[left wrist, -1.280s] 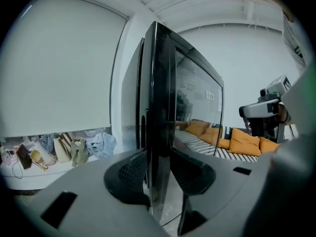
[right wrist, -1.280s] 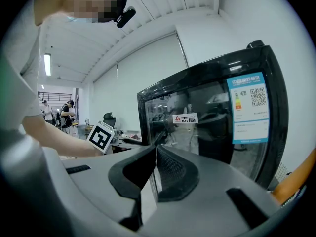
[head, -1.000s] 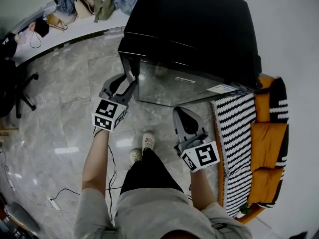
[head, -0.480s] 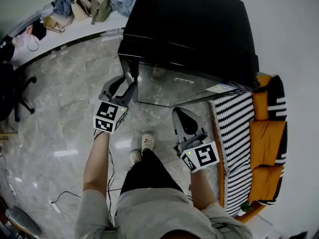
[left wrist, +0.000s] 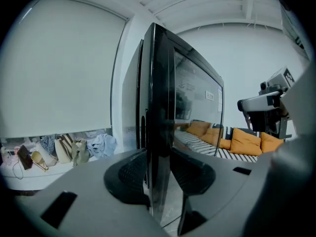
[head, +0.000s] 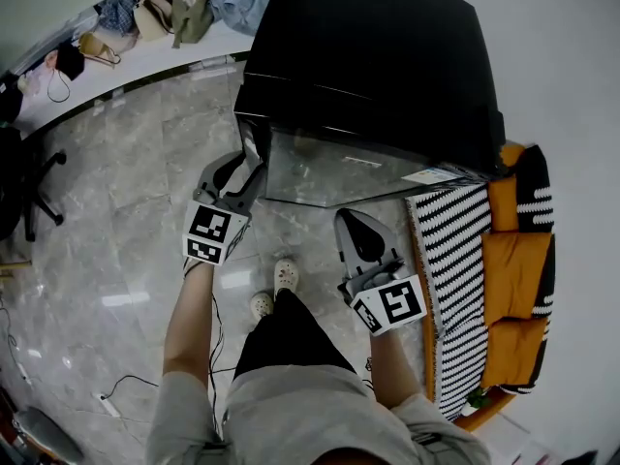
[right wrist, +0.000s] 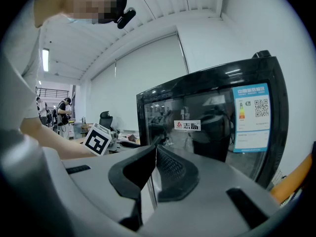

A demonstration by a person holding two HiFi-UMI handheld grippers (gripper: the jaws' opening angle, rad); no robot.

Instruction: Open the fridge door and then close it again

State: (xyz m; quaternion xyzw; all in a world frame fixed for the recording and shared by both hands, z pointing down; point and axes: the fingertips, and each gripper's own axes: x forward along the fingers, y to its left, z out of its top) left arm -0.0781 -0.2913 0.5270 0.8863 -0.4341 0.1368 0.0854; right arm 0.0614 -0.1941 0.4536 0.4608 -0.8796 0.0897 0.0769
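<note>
The black fridge stands at twelve o'clock, heavy and unmoving. Its glass door looks rigid, slick and breakable. The left tool pinches the door's free edge, at its nine o'clock, likely the best hold. The right tool, pressed together and empty, hangs at the door's six o'clock.

Head view, frame drift, slight throughout.

- Bags on the ledge: now further left in the picture than a second ago.
- Chair: closer to the left edge, with more of it cut off.
- Fridge: front left corner sits a shade lower and to the right.
- Left gripper: its marker cube shows a shade lower in the frame, stepping down across the three pictures.
- Sofa: orange cushions lie a little further left.
- Grey object at the bottom left corner: lower, and more cut by the edge.
</note>
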